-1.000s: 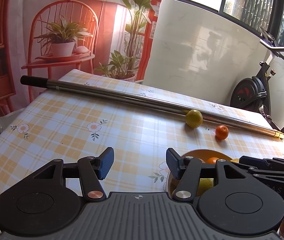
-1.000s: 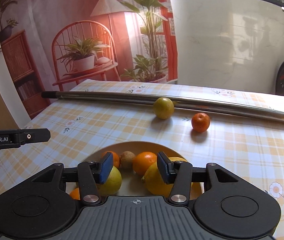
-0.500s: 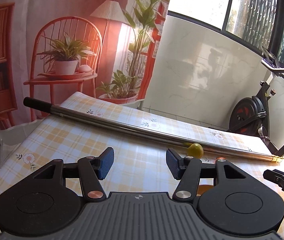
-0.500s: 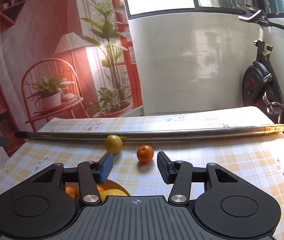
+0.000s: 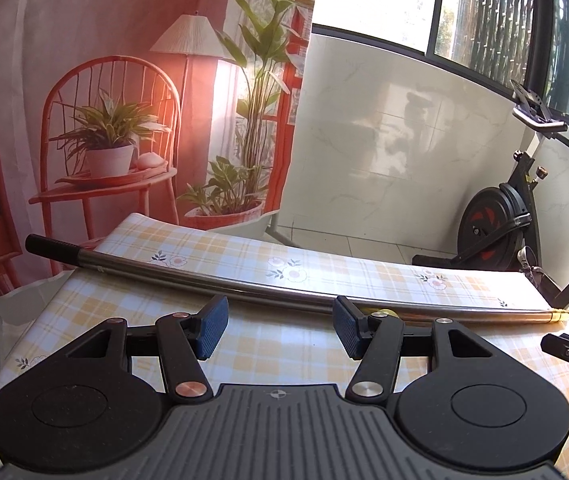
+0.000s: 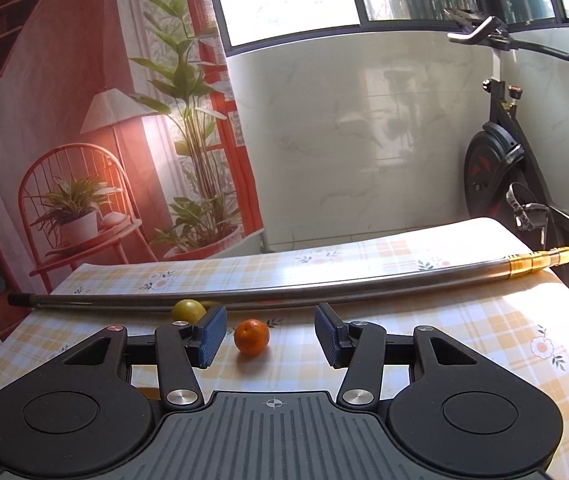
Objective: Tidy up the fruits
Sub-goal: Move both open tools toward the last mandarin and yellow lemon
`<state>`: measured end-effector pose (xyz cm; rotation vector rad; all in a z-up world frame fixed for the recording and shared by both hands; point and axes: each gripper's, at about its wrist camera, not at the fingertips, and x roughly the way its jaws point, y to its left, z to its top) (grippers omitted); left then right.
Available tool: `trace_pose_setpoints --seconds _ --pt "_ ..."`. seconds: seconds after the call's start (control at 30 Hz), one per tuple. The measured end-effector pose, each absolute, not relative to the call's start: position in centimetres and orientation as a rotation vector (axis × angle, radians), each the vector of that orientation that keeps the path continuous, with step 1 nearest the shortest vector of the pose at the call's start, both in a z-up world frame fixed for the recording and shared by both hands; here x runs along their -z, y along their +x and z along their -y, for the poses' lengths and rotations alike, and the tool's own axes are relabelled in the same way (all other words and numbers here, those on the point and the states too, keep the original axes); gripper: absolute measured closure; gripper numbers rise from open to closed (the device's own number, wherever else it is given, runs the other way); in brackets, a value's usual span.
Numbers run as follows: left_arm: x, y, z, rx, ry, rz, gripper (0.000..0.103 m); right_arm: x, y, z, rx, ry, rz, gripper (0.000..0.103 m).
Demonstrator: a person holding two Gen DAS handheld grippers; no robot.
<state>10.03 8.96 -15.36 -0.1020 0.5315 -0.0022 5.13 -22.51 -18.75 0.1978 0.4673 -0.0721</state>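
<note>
Small round orange mandarin (image 6: pixel 251 336), lower centre betw. wide-open empty right gripper (image 6: pixel 270 335): prob. light, rolls easily, so grip across middle; left gripper (image 5: pixel 280 327) open, empty too.

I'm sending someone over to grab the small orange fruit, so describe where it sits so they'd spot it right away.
Find the long metal pole lying across the checked tablecloth. Two loose fruits sit just in front of it: the small orange fruit is the right-hand one, standing clear of the pole. Its neighbour, the yellow-green fruit, is paler and sits against the pole.
</note>
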Motion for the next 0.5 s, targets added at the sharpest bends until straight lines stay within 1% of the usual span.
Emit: trace_pose_setpoints --seconds 0.27,0.5 --pt "15.6 13.0 -5.2 0.111 -0.068 -0.558 0.043 19.2 5.4 24.4 0.113 0.232 -0.474 0.057" --pt "17.4 16.2 0.3 0.256 0.036 -0.589 0.043 19.9 5.6 26.0 0.156 0.265 -0.489 0.057"
